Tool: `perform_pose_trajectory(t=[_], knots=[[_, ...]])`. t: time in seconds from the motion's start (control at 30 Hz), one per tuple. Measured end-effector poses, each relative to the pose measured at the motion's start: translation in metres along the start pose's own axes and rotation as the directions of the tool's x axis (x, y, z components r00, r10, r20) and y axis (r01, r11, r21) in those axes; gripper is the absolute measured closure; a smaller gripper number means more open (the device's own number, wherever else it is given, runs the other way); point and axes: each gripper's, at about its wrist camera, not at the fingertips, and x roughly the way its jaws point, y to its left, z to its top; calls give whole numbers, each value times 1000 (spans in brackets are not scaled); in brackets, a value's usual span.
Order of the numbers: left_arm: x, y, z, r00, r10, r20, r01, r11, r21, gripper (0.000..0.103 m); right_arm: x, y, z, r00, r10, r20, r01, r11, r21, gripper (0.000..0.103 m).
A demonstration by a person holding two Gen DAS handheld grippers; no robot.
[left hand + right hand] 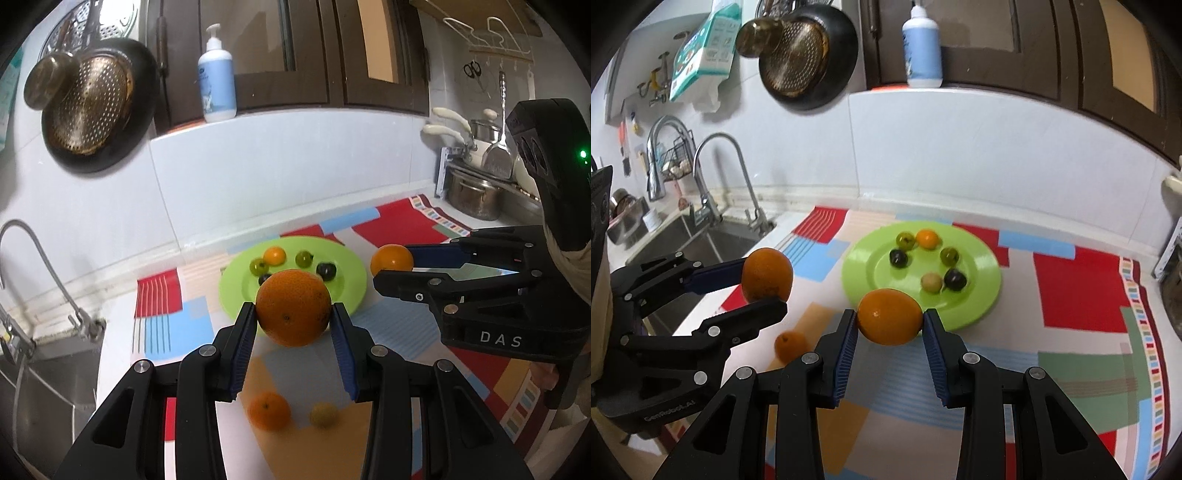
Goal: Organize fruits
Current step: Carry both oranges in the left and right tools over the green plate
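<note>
L gripper point(293, 317) clamped on large orange point(293, 307), held above cloth point(402, 221) near green plate point(236, 291). R gripper point(889, 325) clamped on second orange point(889, 322), beside plate w/ small fruit.

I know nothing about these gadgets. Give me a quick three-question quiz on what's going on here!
1. True or false: each gripper, left gripper and right gripper, has its jaws closed on an orange.
2. What colour is the plate? A) green B) white C) red
3. Fill in: a small orange lies loose on the patterned ____.

Key: 1 true; 2 A; 3 cloth.
</note>
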Motion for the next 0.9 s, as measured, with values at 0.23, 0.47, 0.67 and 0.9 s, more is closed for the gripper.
perform_pose_trajectory(t=[0.23,0.47,0.67,0.9], knots=[[15,7,18,1000,-23,8,23,999,-24,63,6,-13,19,999,-20,44,19,1000,19,66],[37,17,41,999,-33,10,33,999,-34,63,19,-25,37,998,-27,65,24,999,37,66],[59,21,56,999,-35,0,35,999,-24,63,33,-38,50,997,-38,67,34,998,52,66],[84,29,65,999,-38,-24,37,999,-32,63,54,-51,62,997,-59,56,56,997,55,66]])
